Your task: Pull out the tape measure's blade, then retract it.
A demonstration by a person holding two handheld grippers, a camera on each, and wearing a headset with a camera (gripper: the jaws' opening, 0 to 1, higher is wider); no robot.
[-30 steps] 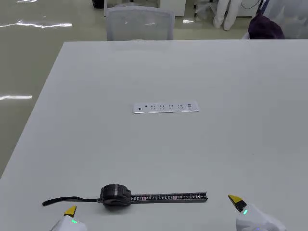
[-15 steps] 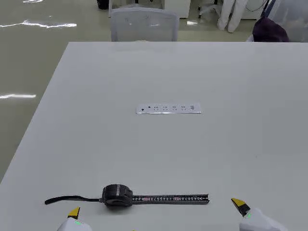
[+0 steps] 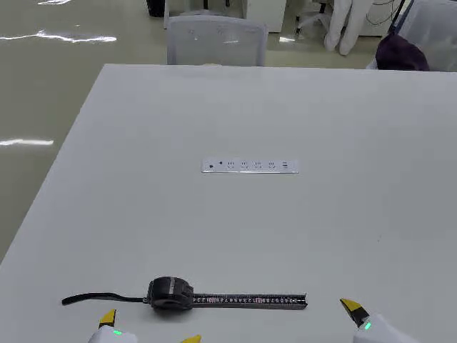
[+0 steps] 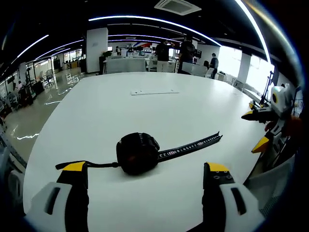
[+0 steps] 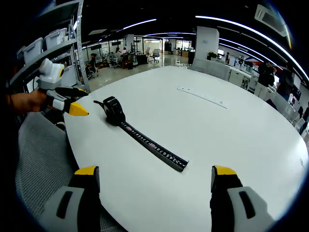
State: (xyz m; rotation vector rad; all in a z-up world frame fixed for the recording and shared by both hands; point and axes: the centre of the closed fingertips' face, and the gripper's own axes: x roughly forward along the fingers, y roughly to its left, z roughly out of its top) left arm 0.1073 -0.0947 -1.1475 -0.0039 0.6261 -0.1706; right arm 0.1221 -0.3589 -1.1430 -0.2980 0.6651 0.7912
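I see a black tape measure (image 3: 171, 293), blade (image 3: 250, 300) dark with pale ticks, table (image 3: 250, 229) white. Left gripper (image 4: 145, 167) and right gripper (image 5: 154, 170): white, yellow-tipped.

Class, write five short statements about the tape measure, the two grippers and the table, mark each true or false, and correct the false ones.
1. The blade of the tape measure lies pulled out on the table. True.
2. The left gripper is shut on the case. False: its jaws are open, and the case lies ahead of them, untouched.
3. A white power strip lies beyond the tape measure. True.
4. The right gripper holds the blade's tip. False: its jaws are open, clear of the tip.
5. The strap trails from the case, opposite the blade. True.
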